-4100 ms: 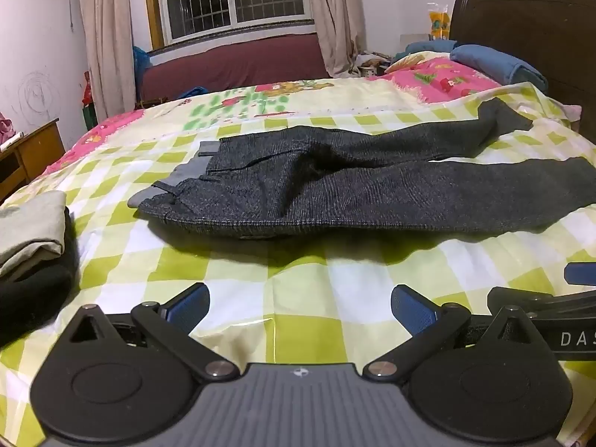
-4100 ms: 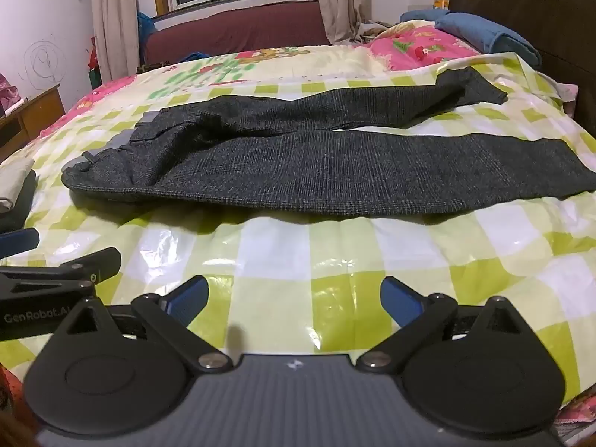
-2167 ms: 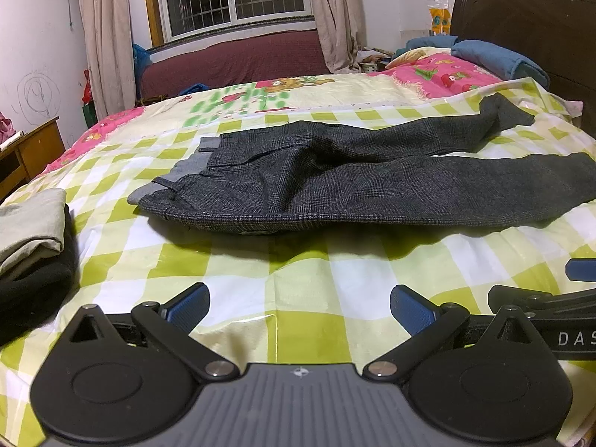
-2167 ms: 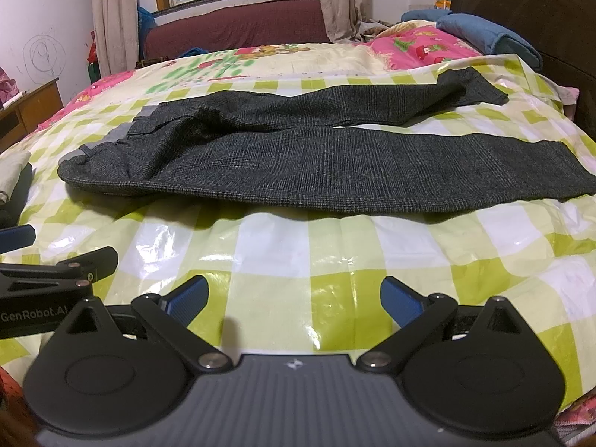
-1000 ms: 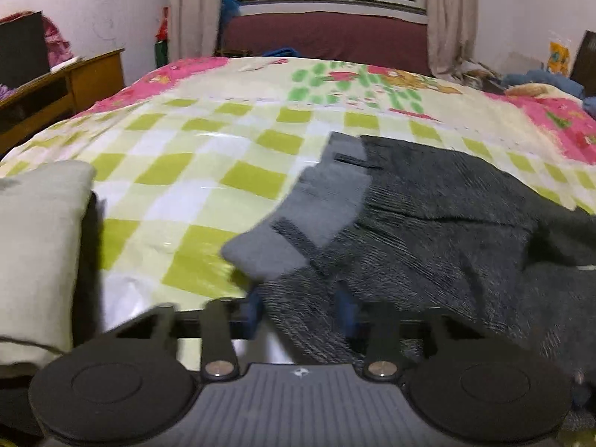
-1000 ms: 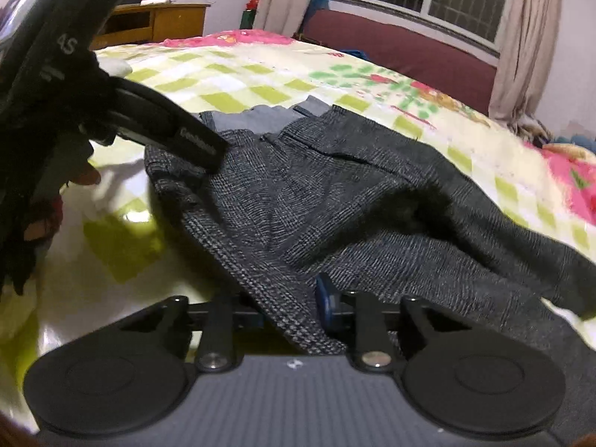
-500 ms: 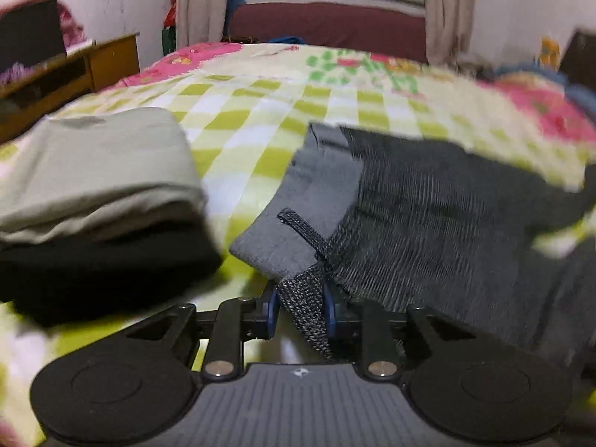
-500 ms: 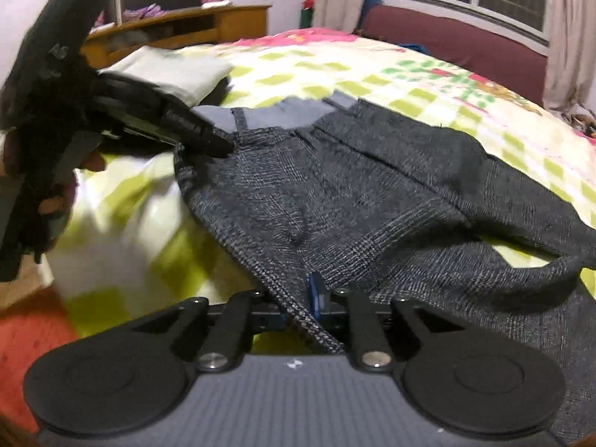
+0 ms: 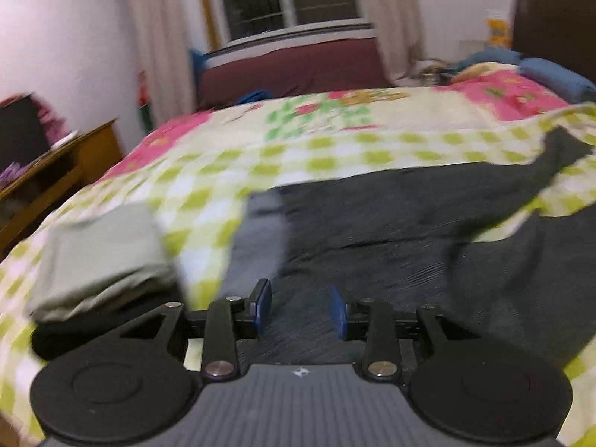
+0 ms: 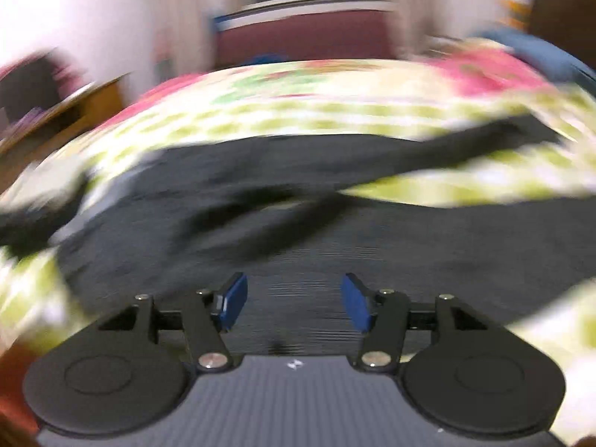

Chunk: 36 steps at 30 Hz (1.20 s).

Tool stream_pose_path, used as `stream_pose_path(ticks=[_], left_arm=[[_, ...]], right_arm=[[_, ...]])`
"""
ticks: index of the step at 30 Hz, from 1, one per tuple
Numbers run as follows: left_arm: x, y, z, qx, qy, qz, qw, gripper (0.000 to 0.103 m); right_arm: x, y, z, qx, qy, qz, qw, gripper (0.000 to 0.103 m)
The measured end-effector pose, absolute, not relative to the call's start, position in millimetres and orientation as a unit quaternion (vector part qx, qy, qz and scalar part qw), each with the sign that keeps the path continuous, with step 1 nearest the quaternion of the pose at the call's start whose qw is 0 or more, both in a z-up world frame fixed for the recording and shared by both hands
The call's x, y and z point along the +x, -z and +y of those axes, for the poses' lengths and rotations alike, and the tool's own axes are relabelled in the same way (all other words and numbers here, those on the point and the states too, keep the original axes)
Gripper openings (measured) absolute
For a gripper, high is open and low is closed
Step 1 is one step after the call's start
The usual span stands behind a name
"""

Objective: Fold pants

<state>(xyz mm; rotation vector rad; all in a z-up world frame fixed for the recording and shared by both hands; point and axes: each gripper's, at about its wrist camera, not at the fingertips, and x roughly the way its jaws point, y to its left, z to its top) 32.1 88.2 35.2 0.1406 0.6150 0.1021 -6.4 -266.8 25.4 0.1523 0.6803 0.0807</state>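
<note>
My left jaws (image 9: 300, 307) have just been opening, and the two blue pads stand a little apart over the gray waist end of the pants (image 9: 409, 246). No cloth is pinched between them; the pants just lie under them. To the left of the pants sits a folded pile (image 9: 100, 257) on the bed (image 9: 335, 149), close to the waist but not touching it, as far as I can see.

My right jaws (image 10: 290, 301) have just been opening too, and they stand wider. Nothing is held there either. The dark cloth lies flat below them. This view is very blurry.

I think I have just let the waist go, so the pants are laid out but not folded yet. To do this well, I should check that the cloth is smooth with no bumps. Then I should grab one edge with both jaws, well apart, and lift evenly so the fold comes out straight. I must not bump the pile.

The pants lie long-ways across the bed. The waist points left, toward the pile. The legs run off to the right and spread apart like a V, with bed showing between them.
</note>
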Motion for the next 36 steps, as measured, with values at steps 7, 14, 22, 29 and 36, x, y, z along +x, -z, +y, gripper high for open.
stream_pose_path(ticks=[7, 14, 22, 29, 36], left_arm=[[82, -20, -22, 0.086, 0.097, 0.314, 0.941, 0.051], [109, 0, -138, 0.122, 0.219, 0.321, 0.914, 0.051], [115, 17, -194, 0.141, 0.251, 0.346, 0.893, 0.052], [108, 16, -221, 0.167, 0.270, 0.338, 0.886, 0.052], [99, 26, -237, 0.198, 0.290, 0.343, 0.871, 0.059]], right_arm=[[5, -24, -430, 0.190, 0.210, 0.293, 0.913, 0.058], [25, 14, -532, 0.323, 0.284, 0.278, 0.859, 0.060], [48, 33, -576, 0.388, 0.272, 0.247, 0.845, 0.009], [-9, 17, -596, 0.422, 0.251, 0.197, 0.848, 0.004], [-33, 13, -608, 0.389, 0.294, 0.234, 0.841, 0.009]])
